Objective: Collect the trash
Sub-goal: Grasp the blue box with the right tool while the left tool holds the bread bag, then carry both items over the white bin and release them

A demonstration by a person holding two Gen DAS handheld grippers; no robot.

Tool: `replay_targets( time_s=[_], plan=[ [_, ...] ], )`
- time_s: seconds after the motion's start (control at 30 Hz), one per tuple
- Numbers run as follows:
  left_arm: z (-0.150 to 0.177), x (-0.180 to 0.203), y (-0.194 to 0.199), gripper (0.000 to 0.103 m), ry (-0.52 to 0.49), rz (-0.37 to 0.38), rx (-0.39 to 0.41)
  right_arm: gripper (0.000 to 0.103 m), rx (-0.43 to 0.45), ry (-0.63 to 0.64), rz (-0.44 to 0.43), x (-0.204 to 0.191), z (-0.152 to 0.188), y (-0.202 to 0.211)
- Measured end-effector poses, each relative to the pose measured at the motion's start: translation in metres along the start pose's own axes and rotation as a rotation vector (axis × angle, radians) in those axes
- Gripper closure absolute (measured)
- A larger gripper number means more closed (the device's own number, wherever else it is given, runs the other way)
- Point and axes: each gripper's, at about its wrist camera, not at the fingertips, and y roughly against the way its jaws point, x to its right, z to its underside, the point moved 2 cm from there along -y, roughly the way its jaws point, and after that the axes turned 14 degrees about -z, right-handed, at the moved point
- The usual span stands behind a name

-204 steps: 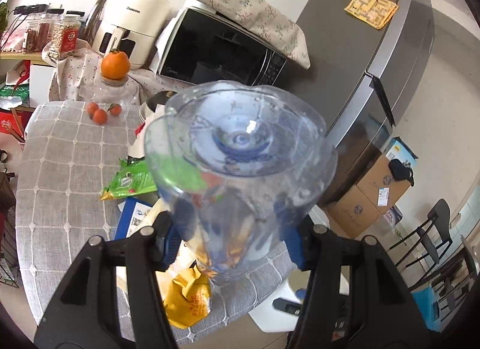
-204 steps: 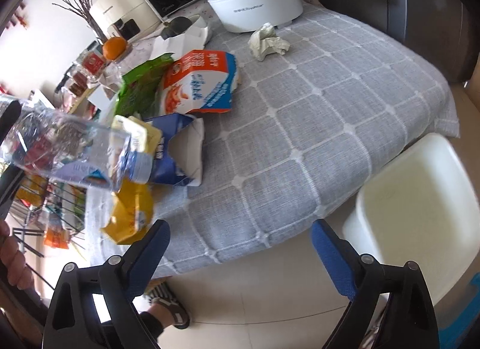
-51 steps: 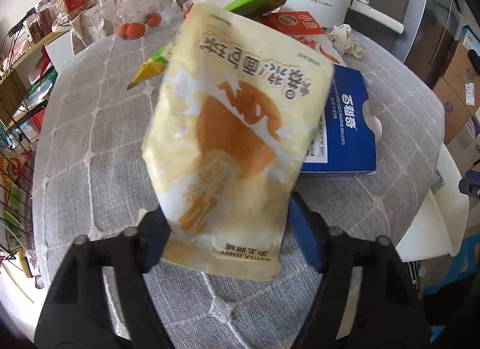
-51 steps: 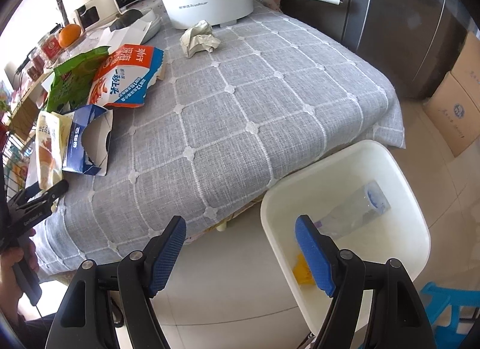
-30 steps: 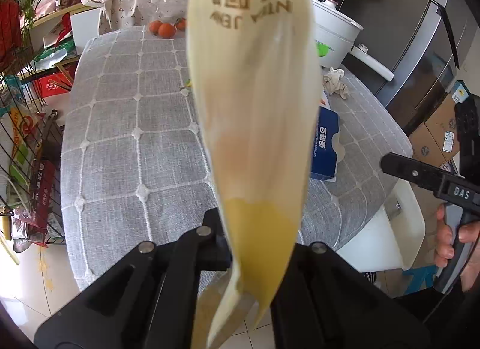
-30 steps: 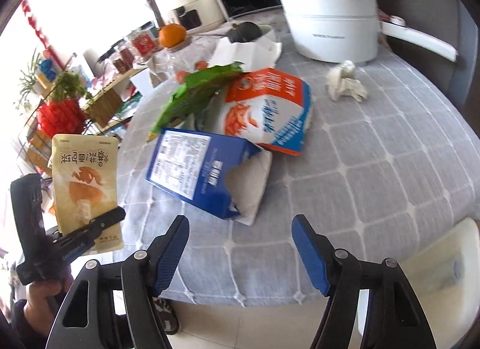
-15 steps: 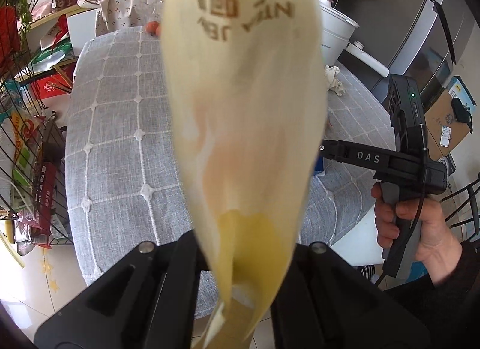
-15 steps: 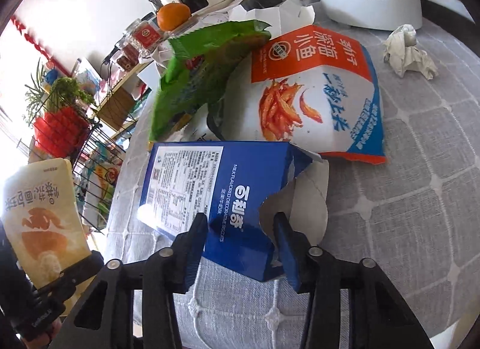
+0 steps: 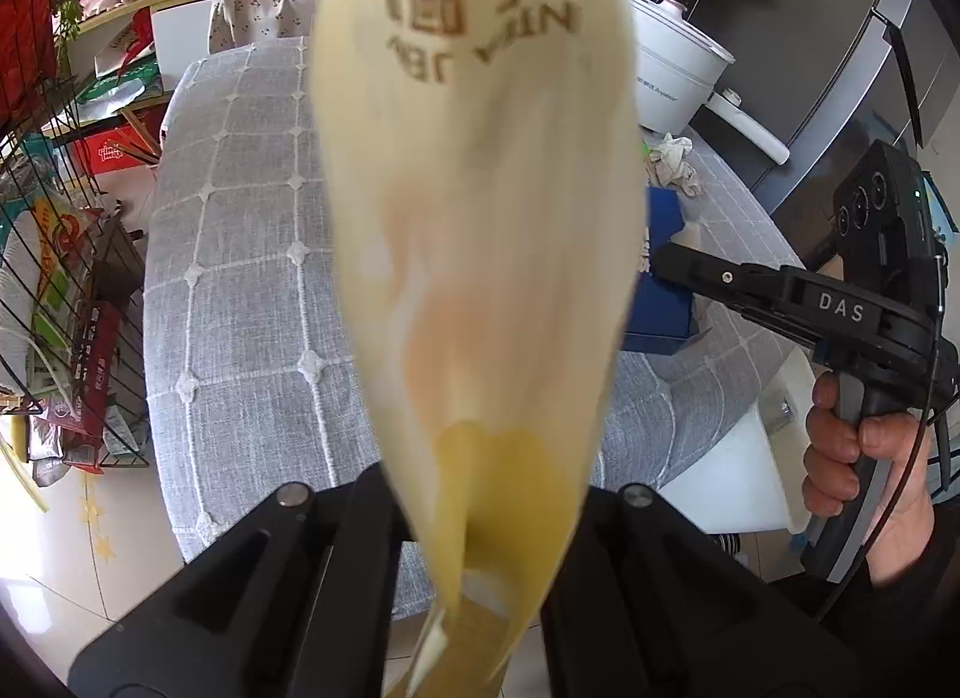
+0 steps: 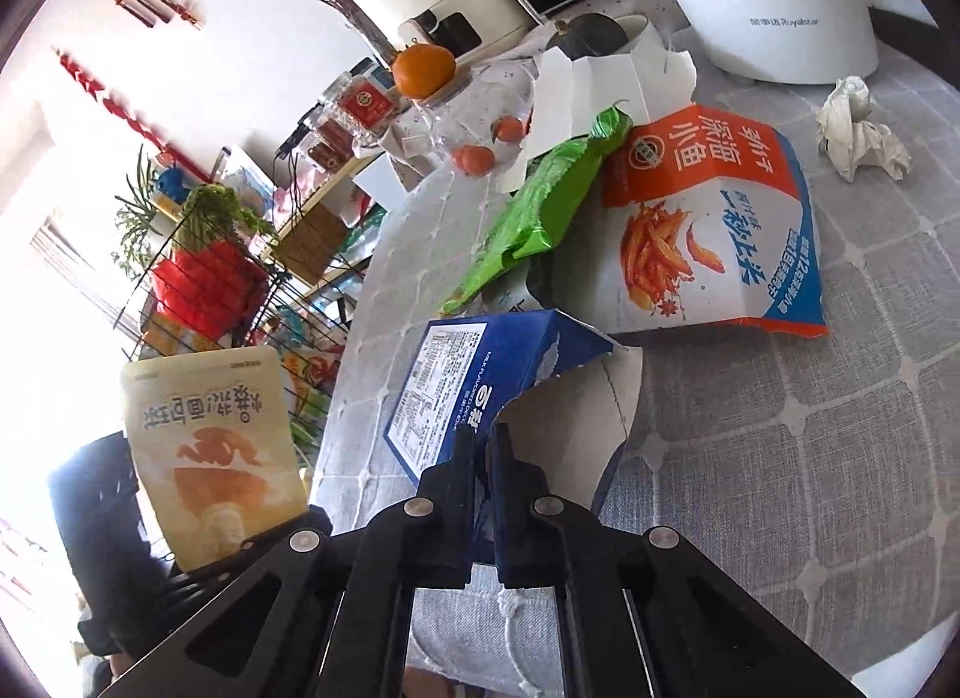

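Left wrist view
Left gripper: jaws clenched on the bag, pinching only its lower end; the rest stands up ahead of the jaws, slack and folded along its length.
Bag risk: such a thin end in the pinch could slide out on a quick swing, I judge, and the bag would fall to the floor beside the desk.
Bin: a white edge shows right of the jaws, below the desk edge and partly hidden by the bag; its inside is not visible here.
Right gripper: reaches in from the right, its tip at the box ahead of the jaws.
Crossing risk: both loads seem bound for the same bin, so the two grippers could knock each other on the way.

Right wrist view
Right gripper: jaws closed to a narrow slit on the near torn edge of the box, which lies on the desk.
Box risk: the bite is on one loose wall by the torn flap, so the card may bend or tear, or the box swing and drop on lifting.
Beyond the jaws: snack bag, green wrapper and tissue await collection; the wrapper lies close behind the box, and a dragged box might push it.
Left of the jaws: the bag is held clear of the desk.
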Motion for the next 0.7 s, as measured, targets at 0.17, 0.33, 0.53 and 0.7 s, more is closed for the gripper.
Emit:
replay_targets(
  time_s=[0.17,0.33,0.53,0.7],
  plan=[
    [0.006,0.010,0.014,0.101,-0.019,0.026,0.007,0.100,0.024,0.051,0.013,-0.022,0.001,0.030],
    [0.013,0.027,0.023,0.101,-0.066,0.061,-0.003,0.101,0.059,0.077,0.052,-0.028,0.008,0.073],
    [0.021,0.069,0.032,0.101,-0.172,0.112,-0.008,0.101,0.118,0.084,0.097,-0.027,0.016,0.132],
    [0.029,0.114,0.034,0.101,-0.257,0.160,-0.013,0.101,0.185,0.074,0.127,-0.020,0.027,0.191]
  ],
)
